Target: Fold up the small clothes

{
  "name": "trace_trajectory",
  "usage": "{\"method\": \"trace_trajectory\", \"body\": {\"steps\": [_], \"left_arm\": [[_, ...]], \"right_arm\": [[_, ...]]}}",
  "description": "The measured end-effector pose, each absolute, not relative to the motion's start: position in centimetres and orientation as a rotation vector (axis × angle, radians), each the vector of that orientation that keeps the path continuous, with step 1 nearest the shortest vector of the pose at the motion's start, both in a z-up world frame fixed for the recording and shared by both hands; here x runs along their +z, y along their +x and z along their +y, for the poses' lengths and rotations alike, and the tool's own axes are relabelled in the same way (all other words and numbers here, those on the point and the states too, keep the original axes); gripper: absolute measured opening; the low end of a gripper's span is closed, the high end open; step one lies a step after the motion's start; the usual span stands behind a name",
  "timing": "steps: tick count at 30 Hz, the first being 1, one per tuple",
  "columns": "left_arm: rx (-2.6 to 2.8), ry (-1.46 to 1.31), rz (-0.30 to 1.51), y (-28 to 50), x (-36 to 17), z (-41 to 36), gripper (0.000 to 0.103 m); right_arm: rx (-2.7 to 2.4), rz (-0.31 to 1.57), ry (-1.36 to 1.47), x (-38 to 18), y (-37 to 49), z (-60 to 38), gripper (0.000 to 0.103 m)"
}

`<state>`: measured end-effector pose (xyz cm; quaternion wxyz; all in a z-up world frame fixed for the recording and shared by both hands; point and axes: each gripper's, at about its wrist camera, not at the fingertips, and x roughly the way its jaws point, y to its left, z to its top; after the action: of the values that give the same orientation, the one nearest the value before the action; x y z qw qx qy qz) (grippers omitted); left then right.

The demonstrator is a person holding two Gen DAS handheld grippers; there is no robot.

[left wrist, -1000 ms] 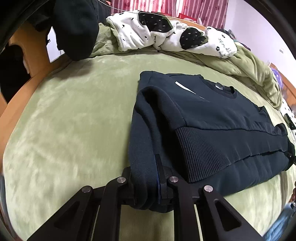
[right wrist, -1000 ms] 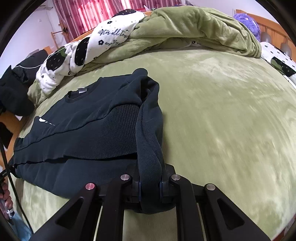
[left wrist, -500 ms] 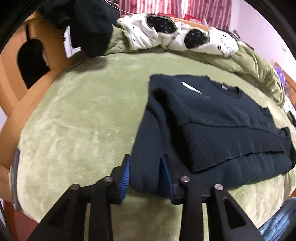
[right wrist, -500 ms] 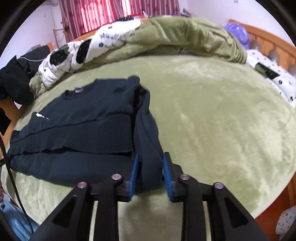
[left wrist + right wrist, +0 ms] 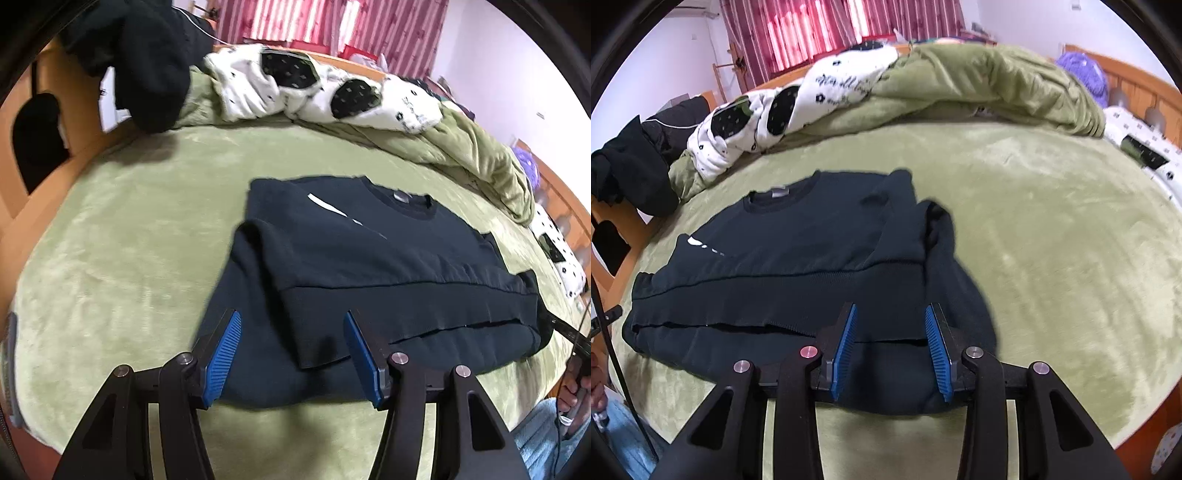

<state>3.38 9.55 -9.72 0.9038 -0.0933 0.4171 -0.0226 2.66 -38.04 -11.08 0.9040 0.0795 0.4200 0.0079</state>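
The dark sweater [image 5: 369,266] lies folded mid-frame on the green bed cover [image 5: 110,240] (white logo up). The left gripper [image 5: 291,354] and right gripper [image 5: 890,347], at bottom centre, are both opening, pads clear of the fabric.

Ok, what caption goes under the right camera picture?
Right gripper fingers opening over the folded black sweater on the green bed.

Both wrist cameras look steeply down along their fingers, close over the bed [image 5: 110,240], from opposite ends of the same dark sweater [image 5: 369,258] [image 5: 798,251].
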Motion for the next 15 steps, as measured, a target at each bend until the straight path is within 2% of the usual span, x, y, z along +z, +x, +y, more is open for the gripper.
{"method": "trace_trajectory", "body": {"steps": [4,8,10,12,14,15], "left_arm": [[-0.066,-0.183,0.898,4.9,-11.1,8.7,0.055],[-0.084,-0.209,0.922,6.3,-12.2,8.7,0.055],[-0.106,-0.247,0.922,6.9,-12.5,9.0,0.044],[-0.106,-0.273,0.915,7.3,-12.5,9.1,0.024],[-0.1,-0.278,0.873,7.7,-11.8,9.4,0.013],[-0.109,-0.289,0.862,7.9,-11.3,9.6,0.013]], "right_arm": [[-0.017,0.912,0.163,-13.0,4.0,-38.1,0.038],[-0.02,0.93,0.212,-14.1,5.2,-39.2,0.043],[-0.007,0.936,0.22,-14.4,5.7,-39.3,0.043],[0.004,0.928,0.204,-14.4,6.2,-39.0,0.021],[0.005,0.911,0.172,-13.8,6.6,-38.7,0.011],[0.023,0.896,0.178,-13.3,6.8,-38.8,0.011]]}}
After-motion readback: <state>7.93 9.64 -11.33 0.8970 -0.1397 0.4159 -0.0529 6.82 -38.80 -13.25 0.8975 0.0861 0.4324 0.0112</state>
